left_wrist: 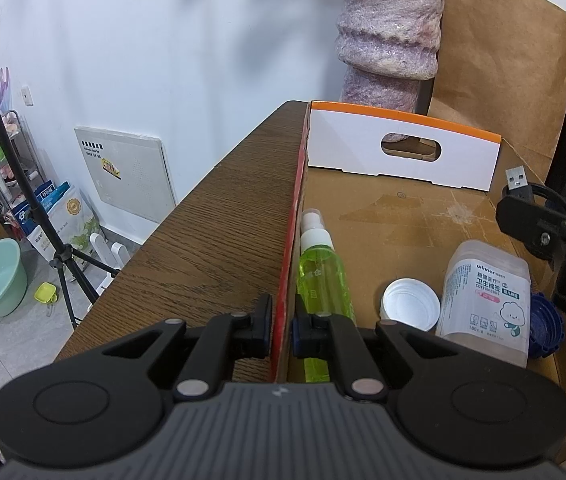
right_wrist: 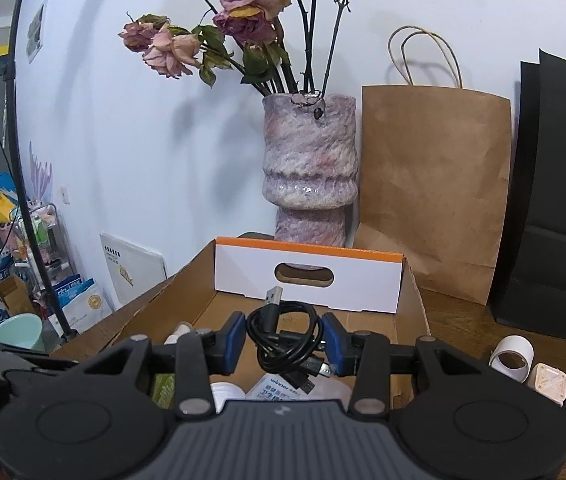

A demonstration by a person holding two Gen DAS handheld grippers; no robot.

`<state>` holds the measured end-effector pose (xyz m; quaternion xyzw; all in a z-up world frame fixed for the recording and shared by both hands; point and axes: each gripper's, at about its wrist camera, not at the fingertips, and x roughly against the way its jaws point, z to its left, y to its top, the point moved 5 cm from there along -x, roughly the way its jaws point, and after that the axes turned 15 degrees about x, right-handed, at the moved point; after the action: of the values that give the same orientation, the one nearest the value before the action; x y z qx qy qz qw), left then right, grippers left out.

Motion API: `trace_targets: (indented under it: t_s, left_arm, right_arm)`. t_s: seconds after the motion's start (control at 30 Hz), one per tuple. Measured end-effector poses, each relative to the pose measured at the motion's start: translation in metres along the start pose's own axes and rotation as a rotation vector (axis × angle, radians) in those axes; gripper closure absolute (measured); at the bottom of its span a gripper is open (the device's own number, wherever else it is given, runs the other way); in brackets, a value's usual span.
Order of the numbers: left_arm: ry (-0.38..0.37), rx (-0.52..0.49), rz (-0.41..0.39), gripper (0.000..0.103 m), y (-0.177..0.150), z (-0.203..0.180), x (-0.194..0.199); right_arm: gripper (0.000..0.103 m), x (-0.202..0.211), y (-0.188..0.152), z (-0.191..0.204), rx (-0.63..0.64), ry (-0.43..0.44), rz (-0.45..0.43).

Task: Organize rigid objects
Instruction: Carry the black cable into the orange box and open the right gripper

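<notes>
Coiled black USB cable [right_wrist: 287,340] pinched between right gripper [right_wrist: 283,342] pads, hanging over the cardboard box [right_wrist: 411,304] interior, plug end at 12 o'clock. Judging: drop spot lies straight below. Left gripper [left_wrist: 281,330] pressed onto the box's left wall, steadying it

Even, bright indoor light, soft wall [right_wrist: 123,140] shadows, sharp focus, fisheye bending, dark corners.
</notes>
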<state>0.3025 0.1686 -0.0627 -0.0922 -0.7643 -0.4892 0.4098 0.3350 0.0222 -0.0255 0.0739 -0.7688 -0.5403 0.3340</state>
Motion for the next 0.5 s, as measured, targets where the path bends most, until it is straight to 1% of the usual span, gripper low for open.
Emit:
trace_targets:
  t_s: [0.07,0.1,0.13,0.2,0.23,0.3,0.5]
  left_arm:
    - [0.000,0.000,0.000,0.093,0.000,0.000,0.000]
    - [0.000,0.000,0.000,0.093,0.000,0.000,0.000]
    - [0.000,0.000,0.000,0.093,0.000,0.000,0.000]
    - [0.000,0.000,0.000,0.093,0.000,0.000,0.000]
    - [0.000,0.000,0.000,0.093,0.000,0.000,0.000]
    - [0.000,0.000,0.000,0.093,0.000,0.000,0.000]
    - [0.000,-0.001,0.000,0.093,0.000,0.000,0.000]
  right_arm:
    - [0.060,0.001,0.000,0.001,0.006,0.001,-0.005]
    - [0.046,0.002,0.001,0.001,0.008,-0.003,-0.013]
    - [0.024,0.003,0.002,0.000,0.008,-0.010,-0.020]
    - [0.004,0.008,0.004,-0.002,0.007,-0.029,-0.049]
    - [0.002,0.011,0.005,-0.002,0.014,-0.039,-0.063]
    - [0.000,0.010,0.006,-0.003,0.025,-0.053,-0.058]
    - [0.000,0.010,0.006,-0.003,0.023,-0.045,-0.051]
